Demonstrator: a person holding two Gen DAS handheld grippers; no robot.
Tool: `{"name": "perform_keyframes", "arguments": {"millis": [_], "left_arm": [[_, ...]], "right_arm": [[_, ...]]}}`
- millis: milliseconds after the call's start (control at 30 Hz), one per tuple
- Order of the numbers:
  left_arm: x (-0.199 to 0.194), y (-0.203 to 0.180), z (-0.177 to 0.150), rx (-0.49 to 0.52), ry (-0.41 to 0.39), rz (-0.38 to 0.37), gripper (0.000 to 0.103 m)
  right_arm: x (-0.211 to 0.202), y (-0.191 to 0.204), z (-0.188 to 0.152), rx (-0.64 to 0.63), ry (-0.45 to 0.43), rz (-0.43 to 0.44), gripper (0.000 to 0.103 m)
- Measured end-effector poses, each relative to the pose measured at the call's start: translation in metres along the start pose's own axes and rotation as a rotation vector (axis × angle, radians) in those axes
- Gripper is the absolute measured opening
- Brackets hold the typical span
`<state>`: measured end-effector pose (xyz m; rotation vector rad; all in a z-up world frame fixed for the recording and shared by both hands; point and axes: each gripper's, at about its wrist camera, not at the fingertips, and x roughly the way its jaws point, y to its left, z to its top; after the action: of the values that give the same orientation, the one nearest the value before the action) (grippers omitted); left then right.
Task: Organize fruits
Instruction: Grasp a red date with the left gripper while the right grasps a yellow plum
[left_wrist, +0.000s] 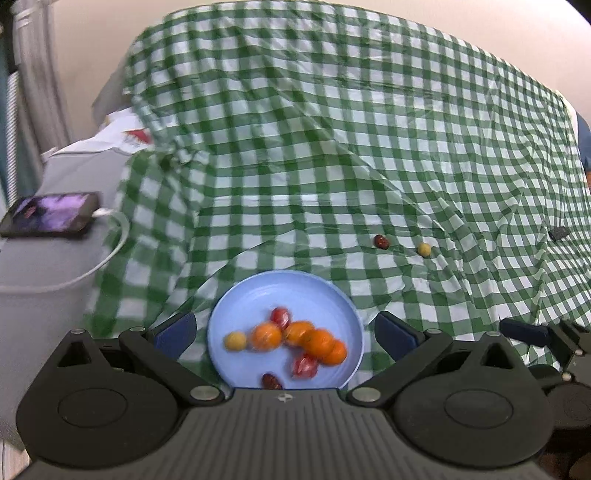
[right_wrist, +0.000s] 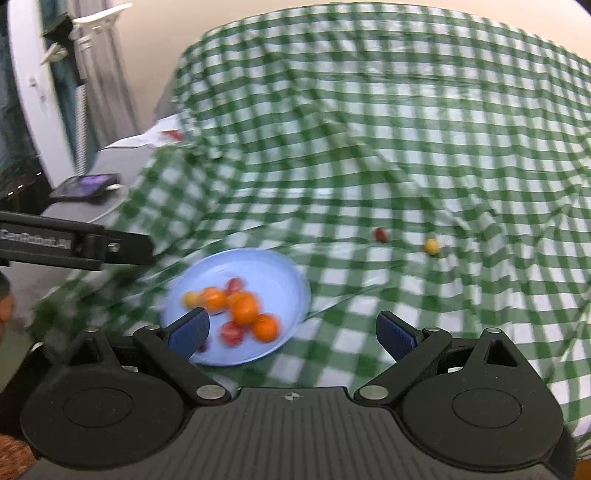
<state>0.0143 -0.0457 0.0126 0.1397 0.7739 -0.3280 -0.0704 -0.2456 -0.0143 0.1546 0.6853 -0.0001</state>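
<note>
A light blue plate (left_wrist: 295, 284) on the green checked cloth holds several fruits: oranges (left_wrist: 317, 341), red ones (left_wrist: 304, 366), a yellow one (left_wrist: 235, 340) and a dark date (left_wrist: 271, 381). My left gripper (left_wrist: 286, 330) is open and empty, its jaws either side of the plate. A dark red fruit (left_wrist: 381, 242) and a yellow fruit (left_wrist: 424, 249) lie loose on the cloth further back. In the right wrist view my right gripper (right_wrist: 291, 330) is open and empty just right of the plate (right_wrist: 280, 266); the loose red fruit (right_wrist: 381, 234) and yellow fruit (right_wrist: 431, 246) lie beyond.
A phone (left_wrist: 50, 214) with a white cable lies on a grey surface at the left. The left gripper's body (right_wrist: 74, 245) reaches in at the left of the right wrist view. The cloth (left_wrist: 332, 147) is wrinkled and rises at the back.
</note>
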Motion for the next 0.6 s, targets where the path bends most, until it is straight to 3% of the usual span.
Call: {"name": "perform_keyframes", "arguments": {"millis": [200, 300, 367, 433, 600], "left_arm": [[0.054, -0.038, 0.034, 0.073, -0.004, -0.045, 0.103], [0.09, -0.058, 0.052, 0.098, -0.001, -0.075, 0.103], [0.118, -0.07, 0.065, 0.106, -0.014, -0.103, 0.103], [0.151, -0.085, 0.077, 0.115, -0.029, -0.124, 0.099], [0.24, -0.119, 0.098, 0.157, 0.054, -0.183, 0.093]], "right_arm": [[0.042, -0.065, 0.016, 0.043, -0.046, -0.144, 0.094], [0.073, -0.095, 0.021, 0.052, -0.051, -0.182, 0.079], [0.098, -0.114, 0.024, 0.065, -0.049, -0.193, 0.054], [0.128, -0.129, 0.027, 0.073, -0.042, -0.21, 0.043], [0.195, -0.151, 0.033, 0.069, -0.024, -0.225, 0.041]]}}
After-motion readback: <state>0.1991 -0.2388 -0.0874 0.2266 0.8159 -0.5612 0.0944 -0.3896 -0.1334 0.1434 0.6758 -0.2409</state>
